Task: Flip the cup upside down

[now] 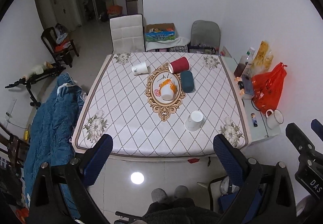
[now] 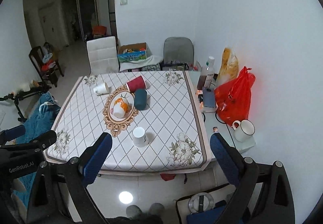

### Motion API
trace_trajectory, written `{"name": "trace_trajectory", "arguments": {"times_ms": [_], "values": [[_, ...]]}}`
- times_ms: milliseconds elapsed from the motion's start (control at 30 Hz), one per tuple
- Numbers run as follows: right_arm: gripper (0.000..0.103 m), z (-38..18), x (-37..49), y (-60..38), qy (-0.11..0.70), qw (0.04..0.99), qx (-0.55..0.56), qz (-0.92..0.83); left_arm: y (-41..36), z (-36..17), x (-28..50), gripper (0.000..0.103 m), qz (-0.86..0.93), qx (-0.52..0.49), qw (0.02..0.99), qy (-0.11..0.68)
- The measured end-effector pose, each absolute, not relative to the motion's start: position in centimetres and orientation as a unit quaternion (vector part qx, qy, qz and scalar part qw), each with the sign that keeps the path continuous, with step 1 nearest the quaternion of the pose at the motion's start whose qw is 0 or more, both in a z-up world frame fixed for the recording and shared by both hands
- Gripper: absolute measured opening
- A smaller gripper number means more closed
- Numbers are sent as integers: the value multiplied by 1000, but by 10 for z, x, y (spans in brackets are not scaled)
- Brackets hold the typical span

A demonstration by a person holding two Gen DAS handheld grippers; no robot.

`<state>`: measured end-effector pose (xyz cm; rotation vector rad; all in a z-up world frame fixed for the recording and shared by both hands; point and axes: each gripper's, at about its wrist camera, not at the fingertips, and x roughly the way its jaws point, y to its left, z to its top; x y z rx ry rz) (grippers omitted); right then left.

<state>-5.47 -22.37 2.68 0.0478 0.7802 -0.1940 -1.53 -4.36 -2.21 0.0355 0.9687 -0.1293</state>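
Observation:
Several cups are on the checked tablecloth (image 1: 125, 115) (image 2: 167, 123). A white paper cup (image 1: 194, 121) (image 2: 139, 137) stands upside down near the front edge. An orange-and-white cup (image 1: 168, 89) (image 2: 120, 108), a red cup (image 1: 179, 65) (image 2: 136, 83), a dark teal cup (image 1: 187, 81) (image 2: 140, 99) and a white printed cup (image 1: 140, 68) (image 2: 101, 88) lie on their sides. My left gripper (image 1: 162, 155) and right gripper (image 2: 160, 153) are both open and empty, held back from the table's front edge, above the floor.
A side shelf on the right holds a red plastic bag (image 1: 268, 86) (image 2: 234, 98), an enamel mug (image 1: 274, 118) (image 2: 243, 130), bottles and a phone. Chairs (image 1: 127, 32) stand behind the table. A blue quilt (image 1: 52, 115) hangs at the left. My feet (image 1: 169, 193) are on the tiled floor.

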Motion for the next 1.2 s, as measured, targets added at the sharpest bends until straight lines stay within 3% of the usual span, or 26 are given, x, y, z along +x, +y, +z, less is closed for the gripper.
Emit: {"name": "trace_trajectory", "arguments": {"times_ms": [533,1200], "values": [[100,47,-73,-228,380,923,24,-57,-46,-4,-44,102,-42,23,892,450],[100,33,-62,-235,398,915,25,-56,-51,-7,-45,102,-36,20,889,456]]}}
